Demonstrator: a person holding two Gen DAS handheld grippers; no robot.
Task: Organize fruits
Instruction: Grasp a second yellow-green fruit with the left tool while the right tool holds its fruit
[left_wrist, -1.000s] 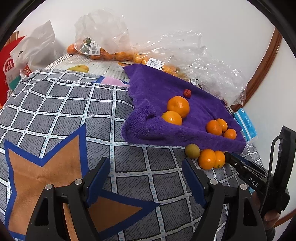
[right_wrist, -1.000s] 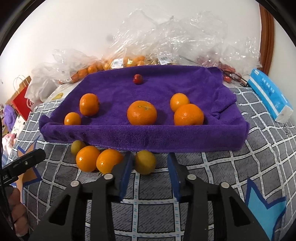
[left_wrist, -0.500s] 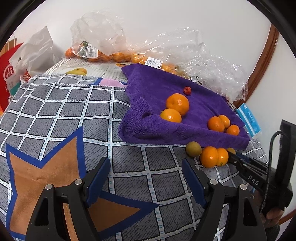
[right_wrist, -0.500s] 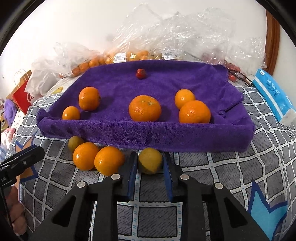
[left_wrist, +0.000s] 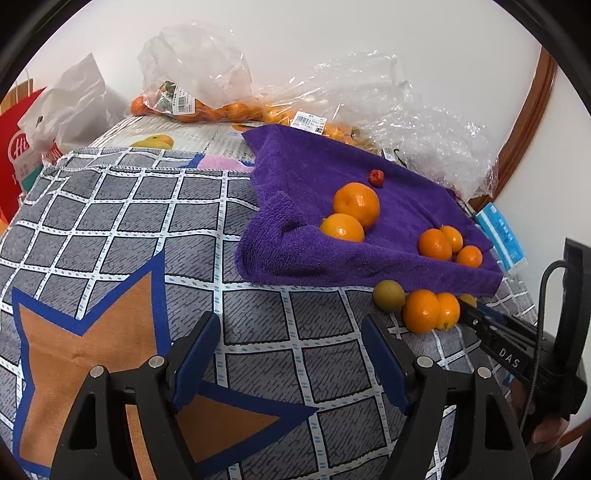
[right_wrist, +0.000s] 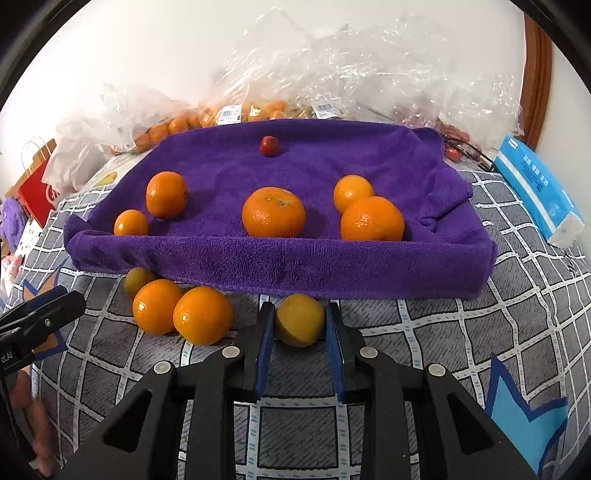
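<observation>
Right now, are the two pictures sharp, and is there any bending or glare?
Left wrist view: sharp, strong fisheye bending, dark corners, glare on the plastic bags. Right wrist view: also sharp; soft shadows under the oranges on the purple towel; the right tongs grip a yellow fruit.

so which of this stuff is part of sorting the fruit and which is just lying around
In play:
- yellow-green round fruit, clamped in the right gripper
- two orange mandarins on the checked cover
- folded purple towel holding five mandarins

Lying about:
- clear plastic bags
- blue tissue pack
- red paper bag
</observation>
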